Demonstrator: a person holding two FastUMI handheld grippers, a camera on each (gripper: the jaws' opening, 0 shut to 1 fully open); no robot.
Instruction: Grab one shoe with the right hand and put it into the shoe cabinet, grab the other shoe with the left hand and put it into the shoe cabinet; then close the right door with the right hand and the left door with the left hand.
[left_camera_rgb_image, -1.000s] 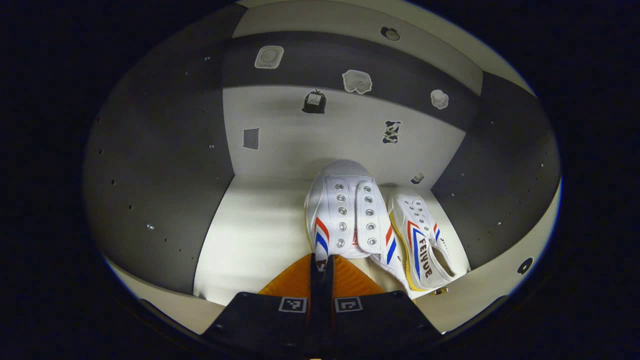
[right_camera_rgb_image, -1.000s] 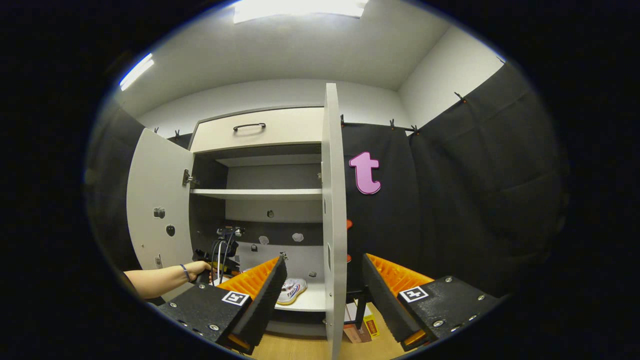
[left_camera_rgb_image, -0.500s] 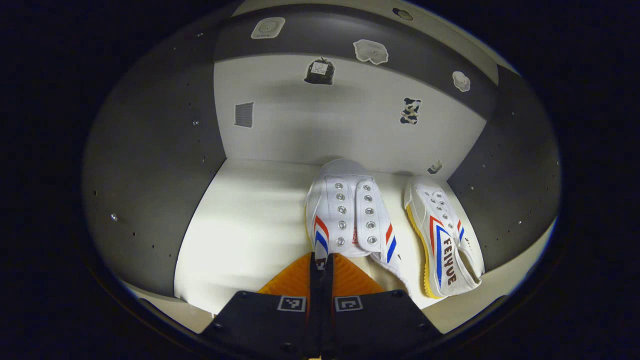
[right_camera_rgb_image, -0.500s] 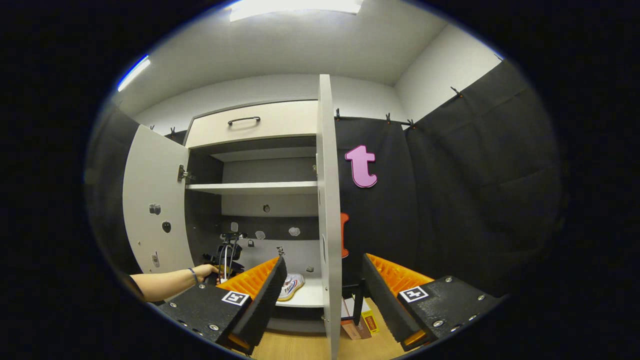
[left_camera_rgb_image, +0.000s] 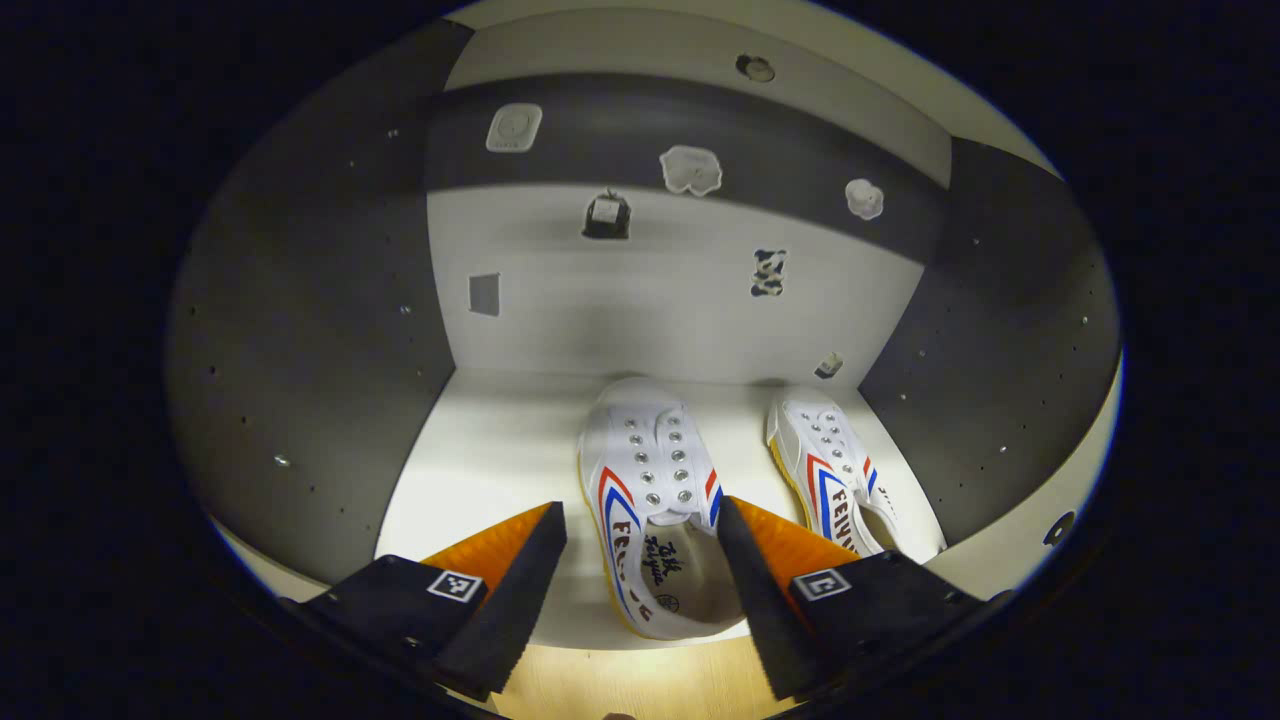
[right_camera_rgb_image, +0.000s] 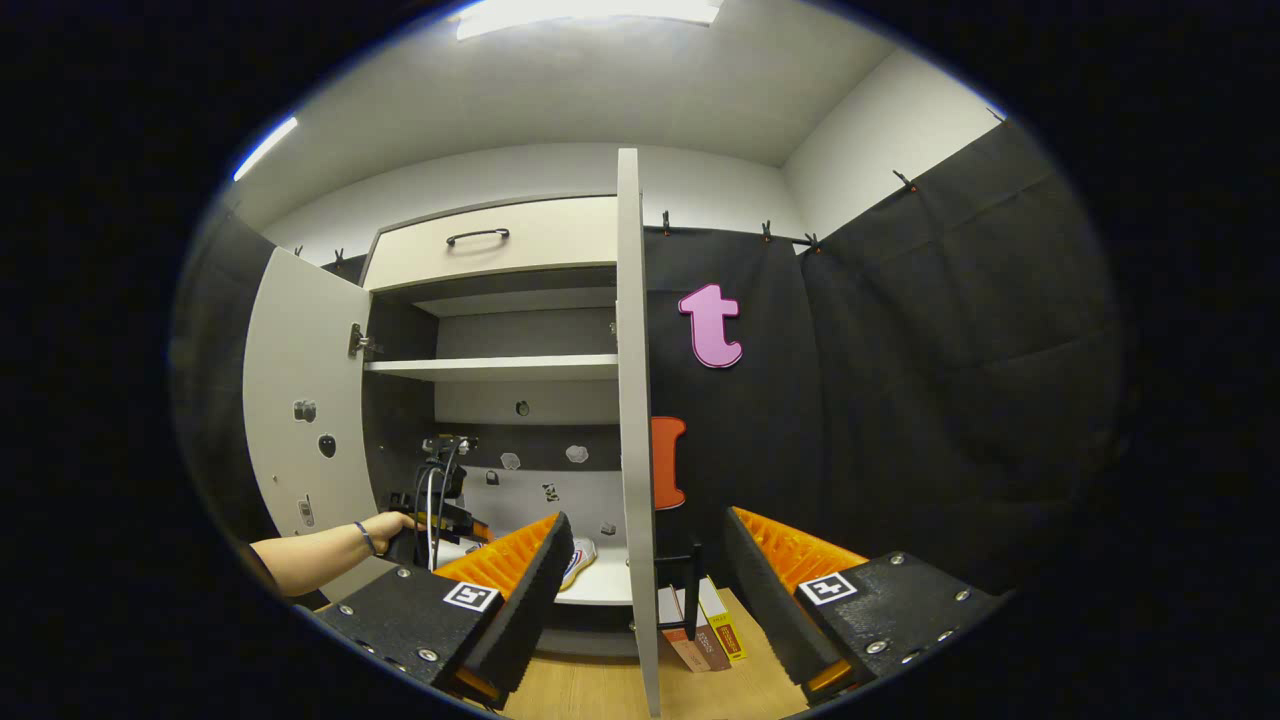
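The pale bottom shelf carries two white shoes — one central, another just beside it.

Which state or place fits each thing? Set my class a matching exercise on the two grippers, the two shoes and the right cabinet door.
Things:
1. left gripper
2. right gripper
3. nearer shoe
4. right door

States:
a. lying on the cabinet floor between open fingers
b. open, inside the cabinet, holding nothing
c. standing open, edge-on
d. open, outside the cabinet, close to the door's edge

Pairs: 1-b, 2-d, 3-a, 4-c
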